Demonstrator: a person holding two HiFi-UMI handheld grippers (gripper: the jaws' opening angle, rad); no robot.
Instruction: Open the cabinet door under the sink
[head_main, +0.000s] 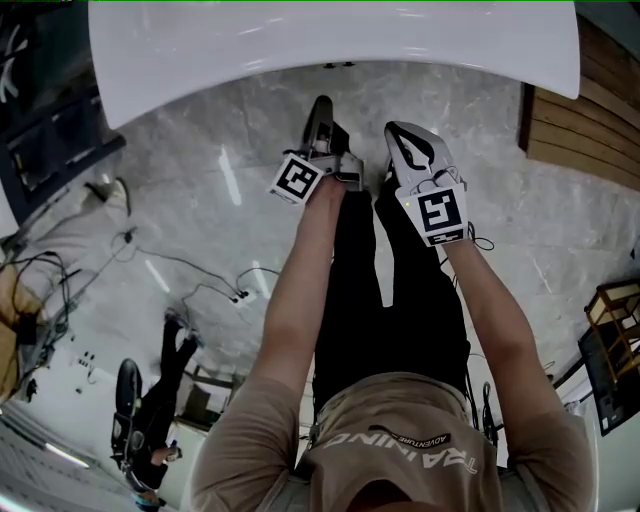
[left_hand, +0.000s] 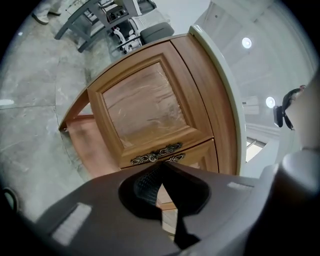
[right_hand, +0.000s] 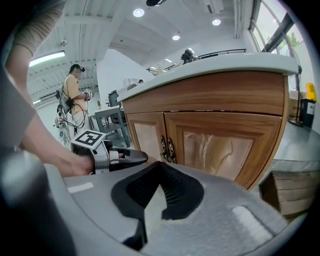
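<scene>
left hand-held gripper has its jaws pressed together at the tips, holding nothing; its nose sits just short of the ornate handles, and contact can't be told. right hand-held gripper is also pressed together and empty, held beside the left one and back from the wood. both cabinet doors lie flush and closed under the white tabletop. grey marble floor below; a person stands far off.
</scene>
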